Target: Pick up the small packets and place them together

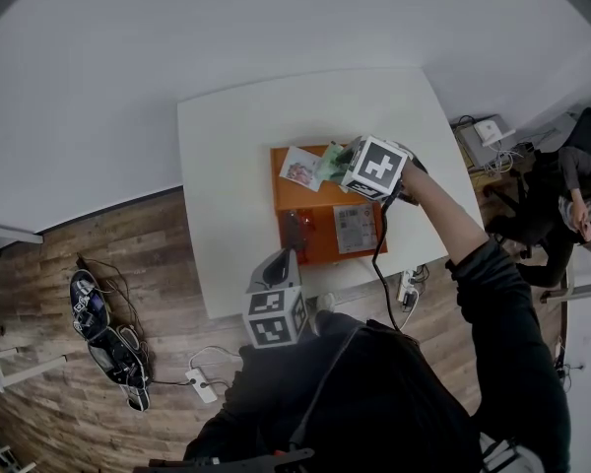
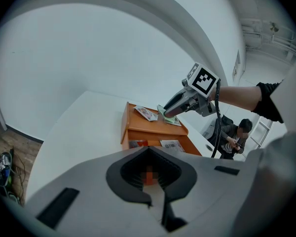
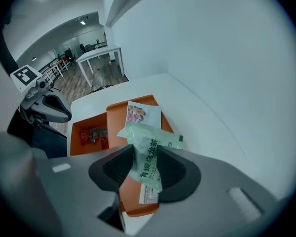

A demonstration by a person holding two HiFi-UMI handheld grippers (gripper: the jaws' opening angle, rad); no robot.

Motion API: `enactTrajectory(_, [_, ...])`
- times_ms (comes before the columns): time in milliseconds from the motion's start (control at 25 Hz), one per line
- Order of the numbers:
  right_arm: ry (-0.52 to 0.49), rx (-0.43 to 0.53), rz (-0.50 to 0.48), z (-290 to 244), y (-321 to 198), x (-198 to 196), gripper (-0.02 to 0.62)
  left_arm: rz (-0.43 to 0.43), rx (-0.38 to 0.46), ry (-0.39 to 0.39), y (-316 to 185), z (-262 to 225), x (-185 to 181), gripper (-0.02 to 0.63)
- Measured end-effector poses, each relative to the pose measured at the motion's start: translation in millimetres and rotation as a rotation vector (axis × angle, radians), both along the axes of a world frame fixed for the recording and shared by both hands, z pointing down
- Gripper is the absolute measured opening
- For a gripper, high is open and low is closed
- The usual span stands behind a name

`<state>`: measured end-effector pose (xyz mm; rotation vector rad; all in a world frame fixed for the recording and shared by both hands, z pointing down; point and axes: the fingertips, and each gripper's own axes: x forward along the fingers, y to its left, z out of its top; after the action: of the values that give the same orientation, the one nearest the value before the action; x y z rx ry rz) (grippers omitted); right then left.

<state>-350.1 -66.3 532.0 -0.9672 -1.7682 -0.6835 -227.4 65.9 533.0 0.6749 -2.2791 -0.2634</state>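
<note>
While the right gripper [image 3: 145, 151] reaches out over the orange tray [image 1: 320, 249], a pale green packet [image 3: 149, 163] sits between its fingers. The packet's long axis runs along the fingers and away from the camera, with dark printed characters following that length. Its far end is broader, skews a little to the right, and overlaps the near edge of a picture packet [image 3: 141, 114] lying flat on the tray's raised far part. The fingers stand fairly wide, one at each side of the green packet's width, and do not appear to pinch it. In the left gripper view it lies just under the tip on that raised part. The right arm stretches forward from the right, forearm bare below a dark sleeve, aiming the gripper at the tray's far-left corner. The left gripper [image 1: 282, 262] is held low by the desk's [image 1: 227, 156] near edge, pointed at the tray, its fingers a narrow slit apart with nothing between them. Small red packets [image 1: 297, 227] and a white printed packet [image 1: 355, 227] lie in the tray's lower near part. In the head view the marker cube covers all but a green corner, and a white strip under the packet's near end is too cut off to identify.
</note>
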Motion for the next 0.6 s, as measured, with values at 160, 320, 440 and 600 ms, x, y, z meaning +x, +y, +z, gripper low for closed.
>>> enactTrajectory(160, [-0.021, -0.014, -0.019, -13.7, -1.3, 5.7, 0.163, -0.003, 0.000, -0.004, 0.4, -1.3, 3.7, -0.002])
enactTrajectory(320, [-0.056, -0.044, -0.035, -33.9, 0.5, 13.6, 0.165, -0.007, 0.003, -0.010, -1.2, -4.5, 6.0, -0.002])
enactTrajectory(440, [-0.061, -0.081, -0.073, -46.5, 13.0, 27.7, 0.164, -0.014, 0.004, -0.015, 0.0, -5.8, 6.5, -0.002])
enactTrajectory(600, [-0.057, -0.103, -0.146, -46.8, 34.8, 50.4, 0.164, -0.018, 0.005, -0.017, 0.7, -5.7, 8.2, -0.002])
